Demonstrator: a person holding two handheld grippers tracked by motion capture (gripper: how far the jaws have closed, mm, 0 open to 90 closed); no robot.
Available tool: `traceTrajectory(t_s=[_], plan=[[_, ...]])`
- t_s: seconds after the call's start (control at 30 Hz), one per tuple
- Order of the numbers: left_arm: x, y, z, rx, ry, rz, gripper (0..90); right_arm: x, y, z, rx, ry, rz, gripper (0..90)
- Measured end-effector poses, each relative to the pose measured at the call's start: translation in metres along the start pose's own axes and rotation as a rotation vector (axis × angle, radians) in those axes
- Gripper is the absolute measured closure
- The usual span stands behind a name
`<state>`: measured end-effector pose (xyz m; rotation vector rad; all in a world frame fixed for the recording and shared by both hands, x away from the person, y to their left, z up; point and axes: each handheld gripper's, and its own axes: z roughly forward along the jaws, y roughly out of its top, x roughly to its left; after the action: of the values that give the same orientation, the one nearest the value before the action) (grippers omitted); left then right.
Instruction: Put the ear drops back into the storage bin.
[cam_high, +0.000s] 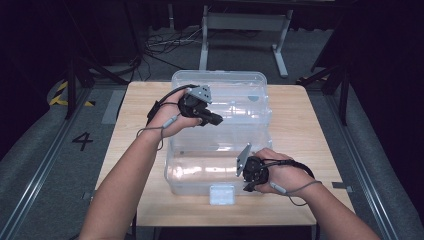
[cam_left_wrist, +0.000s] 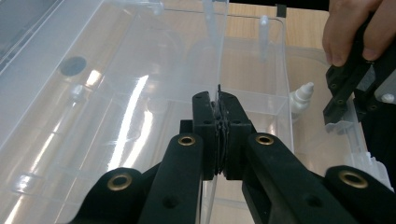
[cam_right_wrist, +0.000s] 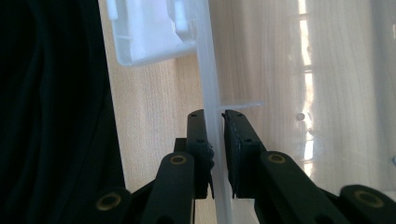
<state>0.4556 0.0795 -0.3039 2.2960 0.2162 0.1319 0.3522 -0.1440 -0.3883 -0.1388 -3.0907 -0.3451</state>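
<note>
Bearing clear bin (cam_high: 220, 107): wooden table (cam_high: 295, 125), seemingly dim room.

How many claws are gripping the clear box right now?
2. The left claw pinches a thin clear panel inside the clear box; the right claw clamps the box's near front wall beside the white latch.

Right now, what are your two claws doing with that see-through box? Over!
Left gripper shut on the box's thin inner wall. Right gripper clamped on the clear box front rim. Nothing in the way.
</note>
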Motion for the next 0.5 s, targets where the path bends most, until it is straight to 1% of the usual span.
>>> traceTrajectory(t_s=[0.23, 0.33, 0.37, 0.4, 0.5], plan=[[-0.010, -0.001, -0.002, -0.005, 0.003, 0.013, 87.5, 0.000, 0.000, 0.000, 0.004, -0.001, -0.004, 81.5], [-0.013, -0.001, -0.003, 0.000, 0.001, 0.010, 87.5, 0.001, 0.000, 0.000, 0.005, -0.005, -0.001, 81.6], [-0.015, -0.001, -0.004, 0.006, 0.003, 0.012, 87.5, 0.001, 0.000, 0.000, 0.004, -0.005, -0.004, 81.6], [-0.017, -0.001, -0.004, 0.011, 0.003, 0.013, 87.5, 0.001, 0.000, 0.000, -0.005, -0.005, 0.002, 81.5], [-0.021, 0.000, -0.005, 0.023, 0.010, 0.025, 87.5, 0.001, 0.000, 0.000, -0.004, -0.005, -0.002, 81.6]])
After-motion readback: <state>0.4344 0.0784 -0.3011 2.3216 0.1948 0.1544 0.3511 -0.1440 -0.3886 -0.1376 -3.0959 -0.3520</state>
